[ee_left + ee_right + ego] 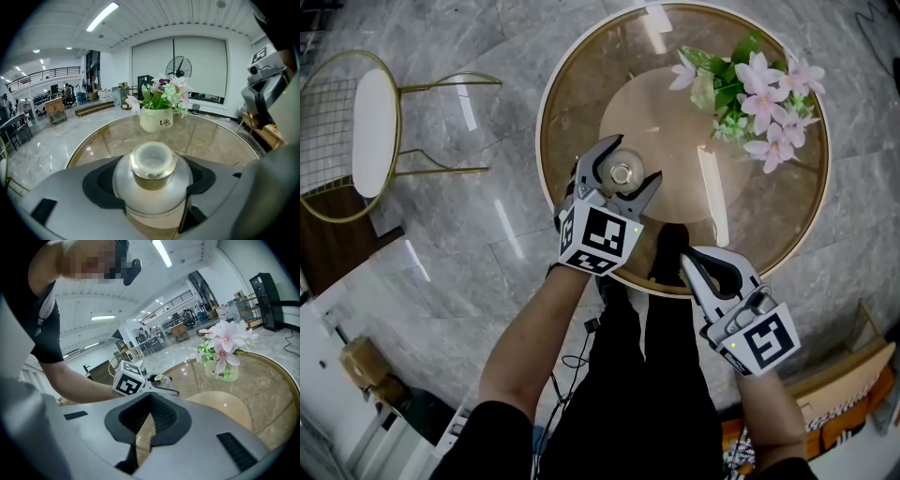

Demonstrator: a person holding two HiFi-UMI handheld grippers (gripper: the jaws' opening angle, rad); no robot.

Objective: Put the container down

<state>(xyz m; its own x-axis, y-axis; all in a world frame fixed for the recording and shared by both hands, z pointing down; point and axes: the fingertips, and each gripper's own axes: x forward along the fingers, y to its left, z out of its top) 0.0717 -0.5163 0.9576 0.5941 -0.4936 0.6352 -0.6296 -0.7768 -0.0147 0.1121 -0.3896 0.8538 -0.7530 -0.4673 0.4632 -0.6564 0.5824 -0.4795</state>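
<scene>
Container (152,180): rounded frosted-silver bottle with gold collar and pale cap, over the near side of the round glass table (572,103).
Left tool (630,164): jaws clamped round the Container's body.
Right tool (149,399): ribbed jaws pressed together, empty, at the table's near edge.

A round, gold-rimmed glass bench (581,84) stands on a glossy grey marble floor (478,56). Off its left edge sits a gold wire chair with a white seat (373,127). Beyond the far edge, white roller blinds (201,65) cover a wide window, and a ceiling strip light (101,17) glows above.
</scene>
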